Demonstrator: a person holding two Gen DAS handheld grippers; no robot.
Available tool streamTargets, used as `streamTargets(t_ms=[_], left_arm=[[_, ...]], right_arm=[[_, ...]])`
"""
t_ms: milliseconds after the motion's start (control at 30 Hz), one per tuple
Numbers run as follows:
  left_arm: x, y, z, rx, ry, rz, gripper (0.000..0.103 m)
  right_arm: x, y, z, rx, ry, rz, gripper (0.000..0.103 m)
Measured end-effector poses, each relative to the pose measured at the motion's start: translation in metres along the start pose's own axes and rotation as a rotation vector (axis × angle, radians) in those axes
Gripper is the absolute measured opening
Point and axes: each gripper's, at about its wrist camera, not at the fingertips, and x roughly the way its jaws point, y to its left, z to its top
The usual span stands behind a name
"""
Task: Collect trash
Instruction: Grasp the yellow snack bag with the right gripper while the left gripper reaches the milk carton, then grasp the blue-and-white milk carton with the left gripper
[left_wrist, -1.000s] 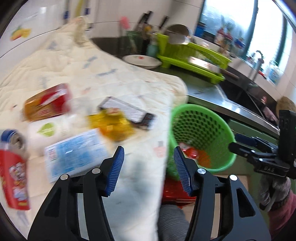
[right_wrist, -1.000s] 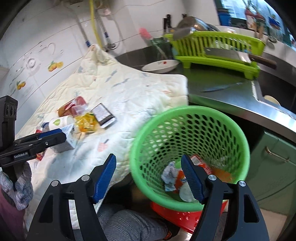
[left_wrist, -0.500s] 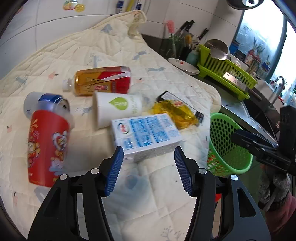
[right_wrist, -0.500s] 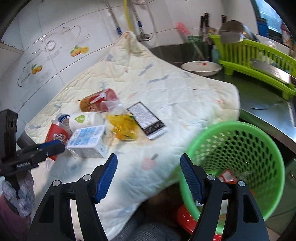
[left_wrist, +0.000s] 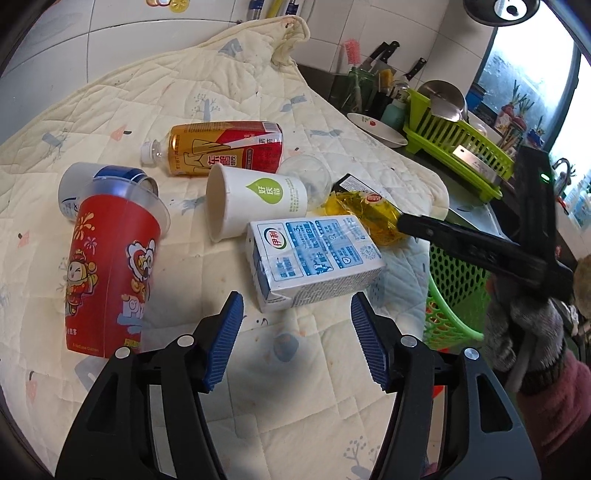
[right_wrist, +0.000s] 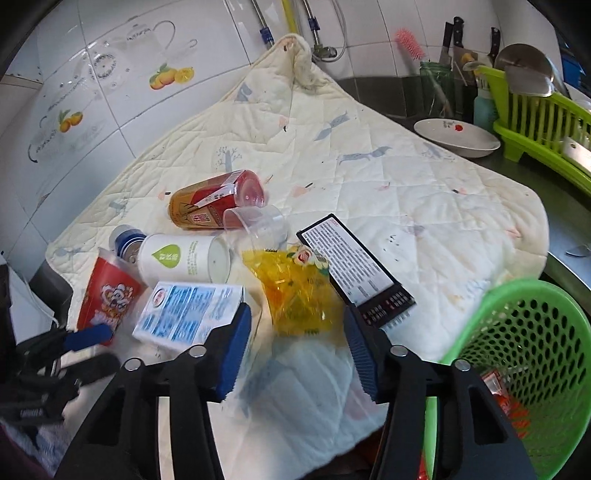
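Trash lies on a cream quilted cloth (left_wrist: 258, 92): a blue-and-white milk carton (left_wrist: 314, 258), a white paper cup (left_wrist: 258, 199), a red paper cup (left_wrist: 110, 273), a tea bottle (left_wrist: 225, 147), a yellow wrapper (right_wrist: 295, 291) and a black packet (right_wrist: 354, 269). My left gripper (left_wrist: 295, 328) is open, just short of the carton. My right gripper (right_wrist: 295, 343) is open, its fingers either side of the wrapper's near end. The green basket (right_wrist: 517, 354) at the cloth's right edge holds some trash.
A white plate (right_wrist: 458, 136), a green dish rack (right_wrist: 539, 122) and a knife holder (left_wrist: 373, 85) stand on the counter behind. A blue can (left_wrist: 122, 177) lies behind the red cup and a clear plastic cup (right_wrist: 258, 221) by the bottle.
Both grippers swung left from the basket toward the trash pile. The left one closed in on the milk carton, the right one on the yellow wrapper. Both stayed open.
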Motion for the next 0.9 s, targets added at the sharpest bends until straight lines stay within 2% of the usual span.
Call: streamTargets(t_ms=[233, 467, 533, 600, 700, 900], left_arm=[[0.000, -0.002, 0.001, 0.027, -0.001, 0.003, 0.064], [0.008, -0.012, 0.013, 0.152, 0.016, 0.015, 0.065], [0.010, -0.015, 0.018, 0.187, 0.017, 0.012, 0.065], [0.013, -0.018, 0.024, 0.231, 0.030, -0.039, 0.070], [0.021, -0.026, 0.031, 0.283, 0.056, -0.078, 0.071], [0.035, -0.045, 0.038, 0.444, 0.086, -0.091, 0.076]], right_arm=[[0.023, -0.002, 0.007, 0.007, 0.036, -0.016, 0.040], [0.030, -0.004, 0.007, 0.015, 0.043, -0.009, 0.027], [0.028, -0.003, 0.007, 0.014, 0.037, -0.005, 0.025], [0.022, -0.002, 0.005, 0.008, 0.022, -0.005, 0.023], [0.011, -0.001, 0.004, 0.004, -0.002, -0.005, 0.022], [-0.019, -0.005, 0.002, 0.011, -0.045, 0.004, 0.022]])
